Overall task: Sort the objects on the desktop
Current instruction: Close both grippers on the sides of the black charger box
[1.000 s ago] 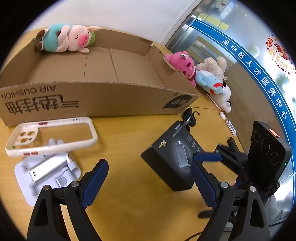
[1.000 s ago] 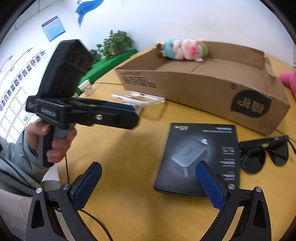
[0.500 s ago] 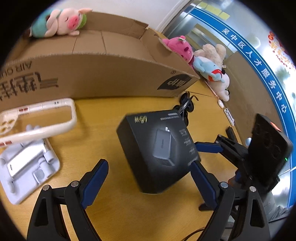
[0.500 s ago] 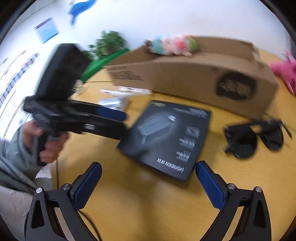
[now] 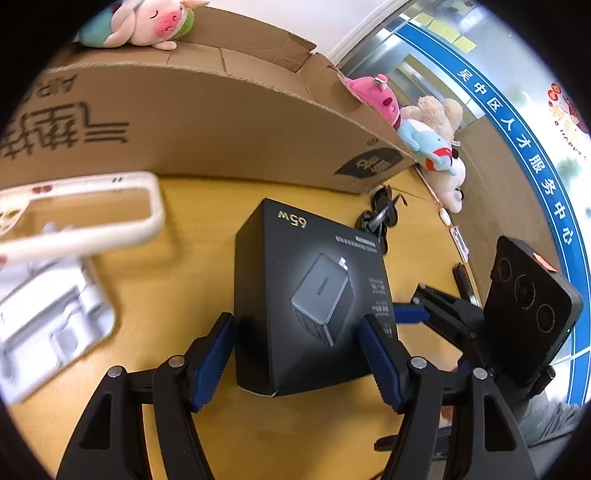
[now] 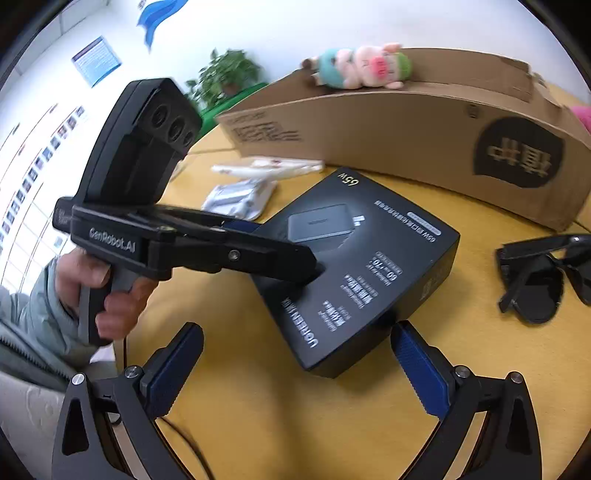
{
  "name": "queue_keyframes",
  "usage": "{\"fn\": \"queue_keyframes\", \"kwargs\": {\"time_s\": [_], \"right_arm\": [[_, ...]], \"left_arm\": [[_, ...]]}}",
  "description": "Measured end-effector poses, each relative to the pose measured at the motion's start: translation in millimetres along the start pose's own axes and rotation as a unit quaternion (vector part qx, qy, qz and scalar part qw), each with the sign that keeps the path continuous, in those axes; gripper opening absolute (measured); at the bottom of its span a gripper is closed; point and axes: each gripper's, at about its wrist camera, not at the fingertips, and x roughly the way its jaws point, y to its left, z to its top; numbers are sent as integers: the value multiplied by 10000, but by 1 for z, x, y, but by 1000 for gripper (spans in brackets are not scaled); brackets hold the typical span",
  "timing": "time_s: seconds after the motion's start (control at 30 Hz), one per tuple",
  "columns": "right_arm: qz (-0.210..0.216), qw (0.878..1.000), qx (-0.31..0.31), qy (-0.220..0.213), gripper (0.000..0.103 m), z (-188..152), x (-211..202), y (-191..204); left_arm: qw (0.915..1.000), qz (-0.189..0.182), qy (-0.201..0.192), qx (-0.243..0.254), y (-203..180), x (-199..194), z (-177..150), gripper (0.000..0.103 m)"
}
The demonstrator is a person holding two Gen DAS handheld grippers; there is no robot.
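The left gripper (image 5: 297,349) straddles the near end of the black charger box (image 5: 310,295), one blue pad on each side of it; its jaws are closing on the box, and whether the pads already press its sides cannot be told. In the right wrist view the same gripper (image 6: 295,258) reaches in from the left, held by a hand (image 6: 107,291) in a grey sleeve, with its tip over the box (image 6: 358,266). The right gripper (image 6: 295,365) hangs released and wide, with the near corner of the box just ahead of its pads and nothing between them. The box lies flat on the yellow table (image 6: 258,406), in the middle. To the right of it lie black sunglasses (image 6: 543,277). To the far left sit a white phone case (image 5: 81,218) and a white plastic tray (image 5: 48,321). Behind them stands a long cardboard box (image 5: 207,122) with a pig plush toy (image 5: 147,24) on its far edge. More plush toys (image 5: 428,129) lie past its right end.
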Motion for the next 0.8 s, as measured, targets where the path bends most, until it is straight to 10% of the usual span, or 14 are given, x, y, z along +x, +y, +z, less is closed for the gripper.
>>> {"fn": "queue_keyframes", "kwargs": {"time_s": [0.8], "right_arm": [[-1627, 9839, -707, 231, 89, 16, 24, 21]], "left_arm": [[9985, 263, -445, 167, -5, -8, -2, 67]]}}
